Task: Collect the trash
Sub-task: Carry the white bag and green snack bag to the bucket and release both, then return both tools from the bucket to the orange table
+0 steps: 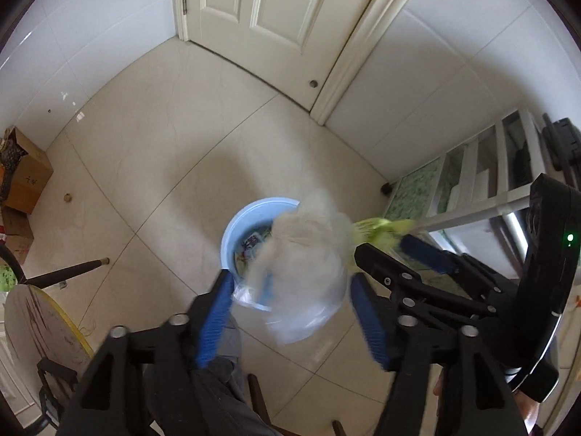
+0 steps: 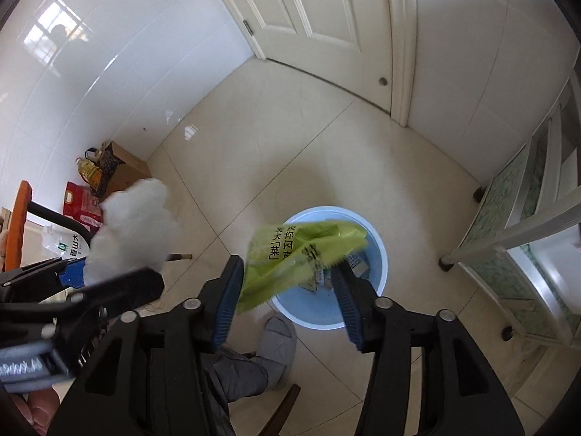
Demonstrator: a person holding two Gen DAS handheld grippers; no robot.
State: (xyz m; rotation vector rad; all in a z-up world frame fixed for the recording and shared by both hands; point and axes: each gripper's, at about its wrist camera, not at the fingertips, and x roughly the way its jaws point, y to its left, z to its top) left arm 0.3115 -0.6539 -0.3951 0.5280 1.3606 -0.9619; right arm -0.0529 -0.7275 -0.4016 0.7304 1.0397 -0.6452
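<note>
Floor-level blue bin (image 2: 374, 239) shows printed green wrapper (image 2: 290, 254) between open right tool (image 2: 287, 298); left tool (image 1: 290, 312) gapes around clear bag (image 1: 308, 254).

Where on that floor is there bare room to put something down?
Bare cream tile floor stretches from the round light-blue plastic bin to the white panelled door. It is crowded at the left wall around the brown cardboard box, and on the right by the white shelf rack.
</note>
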